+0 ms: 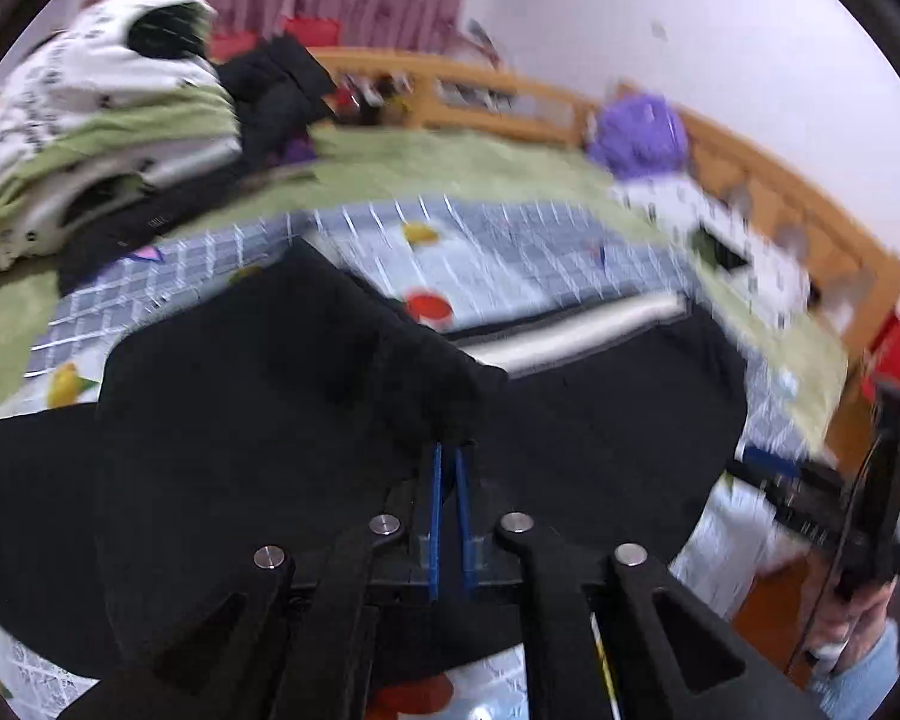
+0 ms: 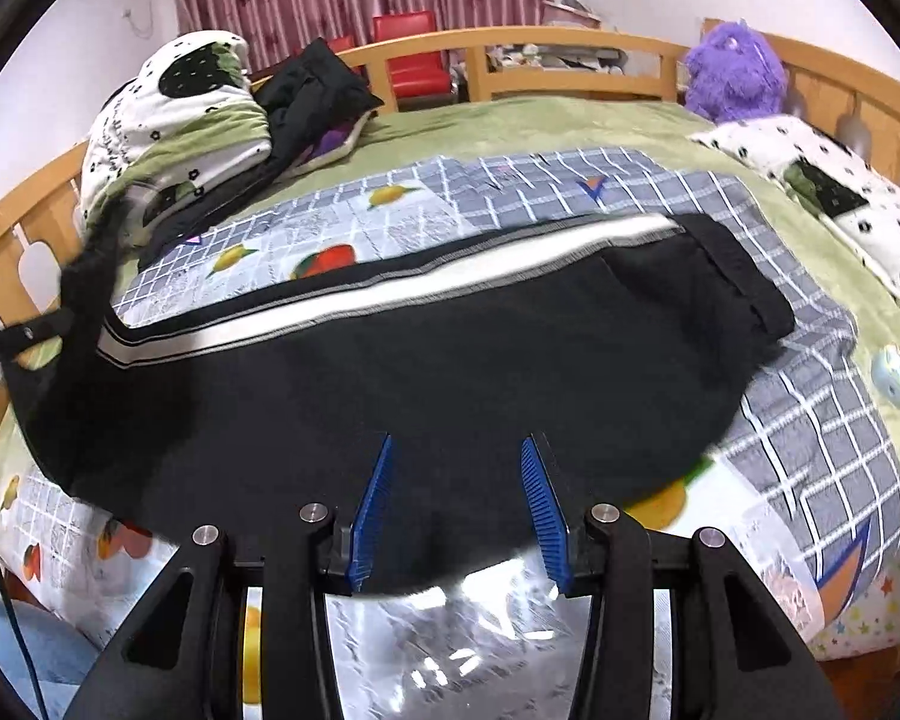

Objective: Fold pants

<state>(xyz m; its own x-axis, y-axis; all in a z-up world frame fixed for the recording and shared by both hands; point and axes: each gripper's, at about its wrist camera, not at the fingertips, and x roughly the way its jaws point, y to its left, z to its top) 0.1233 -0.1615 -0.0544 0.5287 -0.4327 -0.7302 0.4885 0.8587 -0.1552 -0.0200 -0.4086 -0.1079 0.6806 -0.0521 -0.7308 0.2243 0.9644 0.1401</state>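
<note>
The black pants [image 2: 390,360] lie across the bed [image 2: 570,120]. The left gripper [image 1: 449,462] is clamped on a lifted fold; the right gripper [image 2: 459,468], at six o'clock, gapes empty. Soft, floppy cloth: best pinched at the hems.

L tongs [image 1: 449,456] pinching black pants [image 1: 270,390], lifted

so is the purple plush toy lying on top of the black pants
No, the purple plush toy sits by the headboard, well apart from the black pants.

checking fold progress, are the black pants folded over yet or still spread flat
Mid-fold: the left gripper is pinching one end of the black pants, lifted over the rest, which lies flat on the bed.
</note>
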